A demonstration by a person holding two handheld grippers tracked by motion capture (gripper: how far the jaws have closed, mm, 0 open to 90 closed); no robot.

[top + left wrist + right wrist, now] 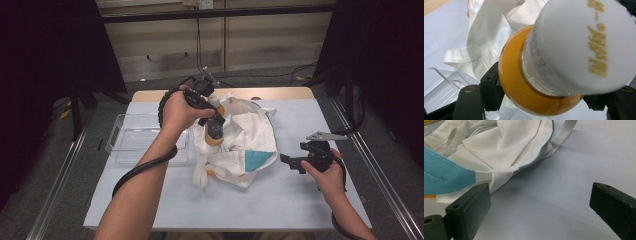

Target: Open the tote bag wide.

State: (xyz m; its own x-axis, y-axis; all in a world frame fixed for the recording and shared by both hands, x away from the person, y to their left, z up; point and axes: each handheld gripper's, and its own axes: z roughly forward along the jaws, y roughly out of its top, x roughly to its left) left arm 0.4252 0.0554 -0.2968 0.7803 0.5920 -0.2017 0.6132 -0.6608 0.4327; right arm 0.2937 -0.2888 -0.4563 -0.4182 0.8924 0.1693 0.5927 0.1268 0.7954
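The left gripper (214,121) holds a bottle (541,82) of orange liquid with a white cap (584,45), its jaws clamped on the round body just below the neck, and the bottle hangs above the open white bag (250,135) in the middle of the desk (300,200). A clear tray (135,142) lies on the desk just left of the bag, and it looks like the place where the bottle is meant to go. The right gripper (290,162) sits low by the bag's right edge with its jaws apart, nothing between them — in the right gripper view the teal-trimmed hem and a strap (501,176) lie just beyond the left jaw. To do this well, lift the bottle straight up until it is free of the cloth folds before swinging it toward the tray, since a snagged fold could drag the bag along. The grip is on a curved, smooth surface, so keep the bottle near upright and move slowly — a tilt could let it slip. The right gripper could pinch the hem to hold the bag still. Set the bottle down on the tray floor before opening the jaws.
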